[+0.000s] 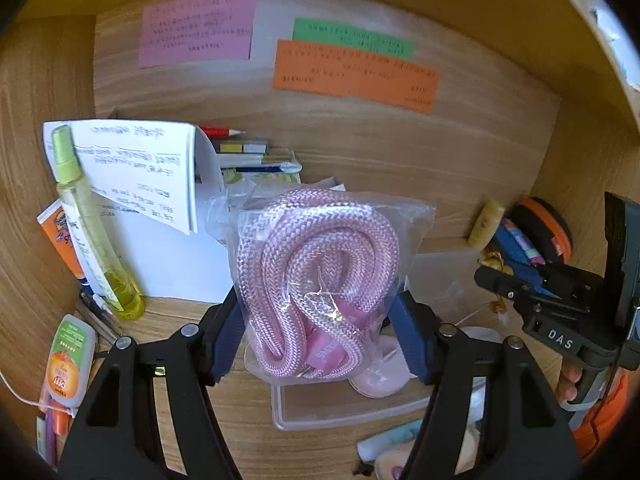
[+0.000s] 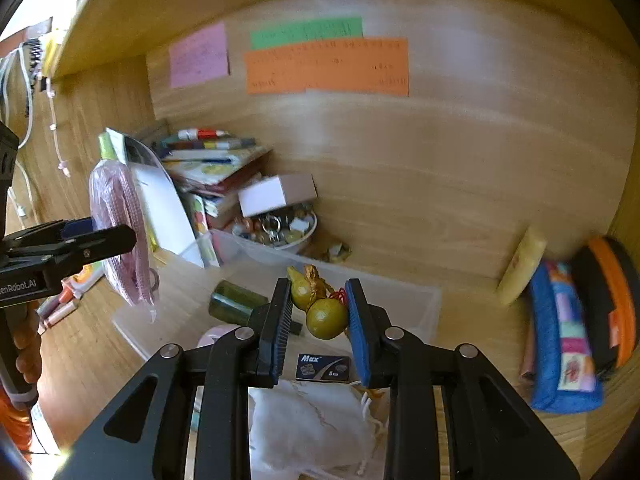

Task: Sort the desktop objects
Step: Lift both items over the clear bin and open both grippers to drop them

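With the left gripper (image 1: 316, 320) we hold a clear plastic bag (image 1: 320, 280) containing a coiled pink rope (image 1: 316, 256). Both blue finger pads (image 1: 226, 332) press against the sides of the bag, which stands upright and raised above the wooden desk (image 1: 248, 420). In the right wrist view the same bag (image 2: 120, 236) hangs from that gripper (image 2: 100, 236) at the left of the scene.

With the right gripper (image 2: 318, 320) we hold a small yellow-green gourd charm (image 2: 320, 304). The fingers are narrowed onto it, and its lower bulb sits between the two pads (image 2: 362, 332). A gold ornament and a red cord are attached at its neck. The charm is held above a clear plastic tray (image 2: 424, 312).

Below the right gripper lie a white drawstring pouch (image 2: 312, 424) and a dark blue Max staple box (image 2: 323, 367). A green cylinder (image 2: 234, 304) lies in the tray just left of the fingers.

At the back left, a stack of books (image 2: 212, 168) stands beside a white box (image 2: 276, 194) and a bowl of small metal items (image 2: 280, 228). A blue pencil case (image 2: 564, 340) leans at the right wall. Pink, green and orange notes (image 2: 326, 66) are fixed to the back panel. A yellow spray bottle (image 1: 92, 232) leans at the left in the left wrist view.
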Demonstrator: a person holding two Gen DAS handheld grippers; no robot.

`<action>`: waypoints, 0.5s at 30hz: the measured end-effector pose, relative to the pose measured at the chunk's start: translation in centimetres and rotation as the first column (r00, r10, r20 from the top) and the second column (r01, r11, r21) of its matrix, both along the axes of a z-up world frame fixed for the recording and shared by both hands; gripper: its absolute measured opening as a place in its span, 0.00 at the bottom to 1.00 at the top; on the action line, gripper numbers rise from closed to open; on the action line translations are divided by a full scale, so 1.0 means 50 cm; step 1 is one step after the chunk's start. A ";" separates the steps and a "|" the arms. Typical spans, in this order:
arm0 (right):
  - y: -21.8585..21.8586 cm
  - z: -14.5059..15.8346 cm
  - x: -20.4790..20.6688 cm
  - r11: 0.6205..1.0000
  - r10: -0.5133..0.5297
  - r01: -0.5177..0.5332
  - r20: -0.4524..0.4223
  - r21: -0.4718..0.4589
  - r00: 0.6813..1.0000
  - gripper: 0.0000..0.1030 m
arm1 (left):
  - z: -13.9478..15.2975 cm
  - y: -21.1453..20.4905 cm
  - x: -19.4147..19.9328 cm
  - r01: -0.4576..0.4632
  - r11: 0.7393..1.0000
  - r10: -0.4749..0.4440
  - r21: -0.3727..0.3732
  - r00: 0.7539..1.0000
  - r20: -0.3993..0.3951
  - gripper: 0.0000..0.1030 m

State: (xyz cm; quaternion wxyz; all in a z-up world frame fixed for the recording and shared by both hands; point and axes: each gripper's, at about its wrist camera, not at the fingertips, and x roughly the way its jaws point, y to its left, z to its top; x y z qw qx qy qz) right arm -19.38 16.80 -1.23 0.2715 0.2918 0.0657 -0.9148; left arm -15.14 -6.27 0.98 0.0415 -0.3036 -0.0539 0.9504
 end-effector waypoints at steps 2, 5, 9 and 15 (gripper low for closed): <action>-0.001 -0.020 -0.014 1.000 0.002 -0.003 0.035 0.004 0.999 0.24 | -0.012 0.006 -0.013 0.007 1.000 -0.007 -0.013 1.000 0.016 0.65; 0.002 -0.046 -0.028 1.000 0.000 -0.001 0.079 0.016 0.997 0.24 | -0.028 0.015 -0.031 0.009 0.999 -0.008 -0.034 0.999 0.031 0.65; 0.003 -0.067 -0.040 0.999 -0.009 0.005 0.109 0.042 0.994 0.24 | -0.038 0.022 -0.048 0.015 0.998 -0.013 -0.053 0.999 0.032 0.65; -0.006 -0.082 -0.047 0.998 -0.005 -0.003 0.136 0.061 0.991 0.24 | -0.069 0.045 -0.091 0.063 0.996 -0.058 -0.060 0.994 0.087 0.65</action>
